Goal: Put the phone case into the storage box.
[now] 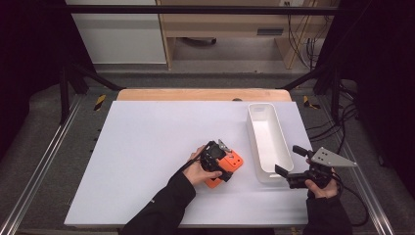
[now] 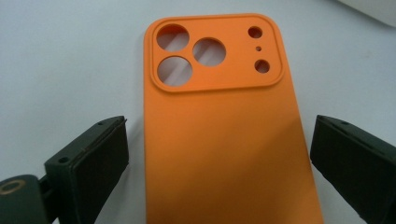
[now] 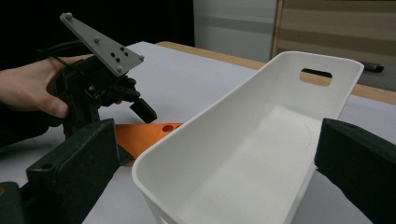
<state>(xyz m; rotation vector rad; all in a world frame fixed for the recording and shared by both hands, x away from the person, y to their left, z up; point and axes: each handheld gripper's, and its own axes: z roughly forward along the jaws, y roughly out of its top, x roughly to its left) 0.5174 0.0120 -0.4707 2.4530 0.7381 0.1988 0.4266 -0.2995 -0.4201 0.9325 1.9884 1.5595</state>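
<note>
left gripper (image 1: 222, 164): spread wide, held low over the case, nothing gripped
phone case (image 2: 224, 135): orange, flat on table (image 1: 147, 147), near centre; long axis lined up between the jaws, camera end far
bin (image 1: 266, 139): white, empty, right of case
right gripper (image 1: 289, 161): spread, nothing held, at bin's near end, farther from case

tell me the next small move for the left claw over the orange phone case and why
Probably close the left claw on the orange phone case. Its jaws stand open on either side of the case's long edges with gaps on both sides, and the case lies flat on the white table. The white bin sits empty nearby, with the right claw open at its near end.
</note>
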